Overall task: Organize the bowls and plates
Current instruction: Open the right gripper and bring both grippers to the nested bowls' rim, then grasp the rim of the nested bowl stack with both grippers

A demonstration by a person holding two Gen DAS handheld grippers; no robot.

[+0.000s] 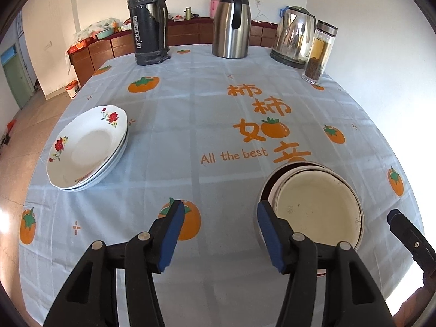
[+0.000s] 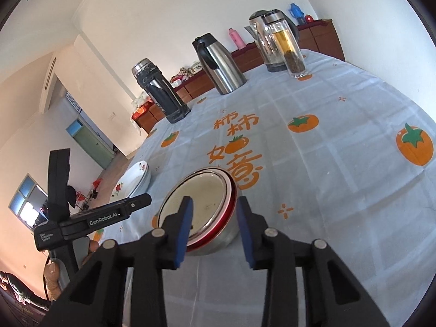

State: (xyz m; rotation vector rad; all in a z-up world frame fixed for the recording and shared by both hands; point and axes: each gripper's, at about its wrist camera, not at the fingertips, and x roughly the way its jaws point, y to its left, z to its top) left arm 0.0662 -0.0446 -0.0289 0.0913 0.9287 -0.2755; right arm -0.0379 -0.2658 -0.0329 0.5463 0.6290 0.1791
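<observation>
White floral plates [image 1: 87, 147] lie nested in one stack on the left part of the table [image 1: 207, 103], which is covered by a pale blue cloth printed with orange persimmons. Bowls [image 1: 313, 204] sit nested as a second stack nearer the front right: a cream-lined bowl inside a red-rimmed one, inside a steel outer bowl, as the right wrist view shows [image 2: 201, 212]. Left gripper [image 1: 220, 234] hovers with its jaws spread apart and nothing between them, its right pad just beside the near rim of the bowl stack. Right gripper [image 2: 215, 231] is likewise released, its blue pads on either side of the bowls' near edge but whether they touch cannot be told. Both stacks stand well apart from each other and from the dark flask [image 1: 148, 21], steel jug [image 1: 231, 24], kettle [image 1: 295, 36] and tea bottle [image 1: 320, 51] along the far edge. Judged from this layout, sorting by kind appears largely complete; no loose plate or bowl is visible, and what may remain is only final placement of the bowl stack.
</observation>
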